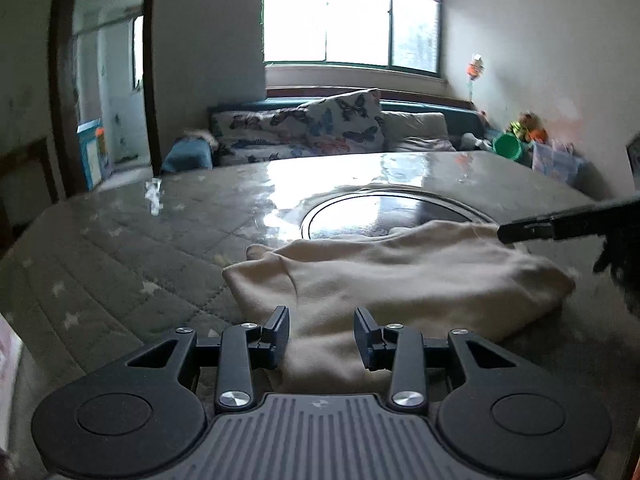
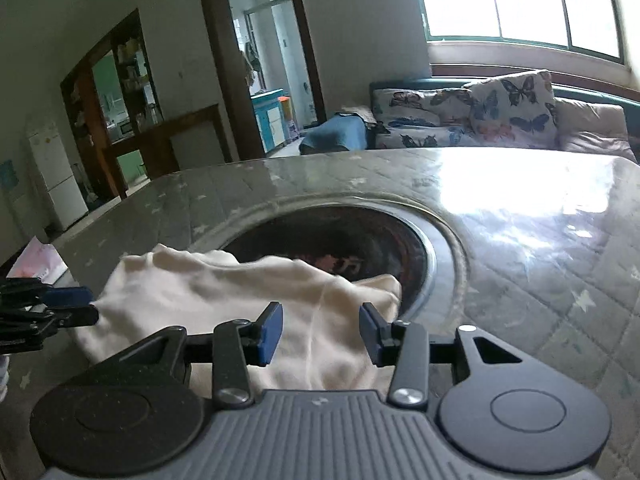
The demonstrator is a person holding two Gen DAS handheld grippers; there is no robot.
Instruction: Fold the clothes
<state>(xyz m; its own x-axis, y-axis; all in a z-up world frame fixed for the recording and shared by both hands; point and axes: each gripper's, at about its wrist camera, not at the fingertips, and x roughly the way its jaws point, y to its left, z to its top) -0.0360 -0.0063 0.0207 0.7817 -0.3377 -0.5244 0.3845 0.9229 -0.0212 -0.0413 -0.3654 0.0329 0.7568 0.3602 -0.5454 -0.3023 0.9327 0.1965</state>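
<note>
Over a quilted, plastic-covered desk (image 1: 120, 240), the left tool (image 1: 322, 336) hangs with its jaws spread wide and nothing between them, the near edge of a cream garment (image 1: 400, 276) lying just beyond and below its fingertips. Seen from the right wrist, the right tool (image 2: 321, 332) is likewise spread wide and empty, poised above the same cream garment (image 2: 224, 292). Each tool shows in the other's camera: the right tool (image 1: 528, 230) enters at the far right edge above the cloth, and the left tool (image 2: 70, 306) sits at the cloth's left end with its blue-padded fingers apart. The garment lies bunched and partly folded on the desk, its far edge spilling over a dark round inset (image 2: 344, 240) ringed in metal at the desk's middle. Behind the desk stands a sofa with a butterfly-print cushion (image 1: 344, 120), below a bright window (image 1: 348, 20). An open doorway (image 2: 264, 60) and a white refrigerator (image 2: 56, 176) show at left.
</note>
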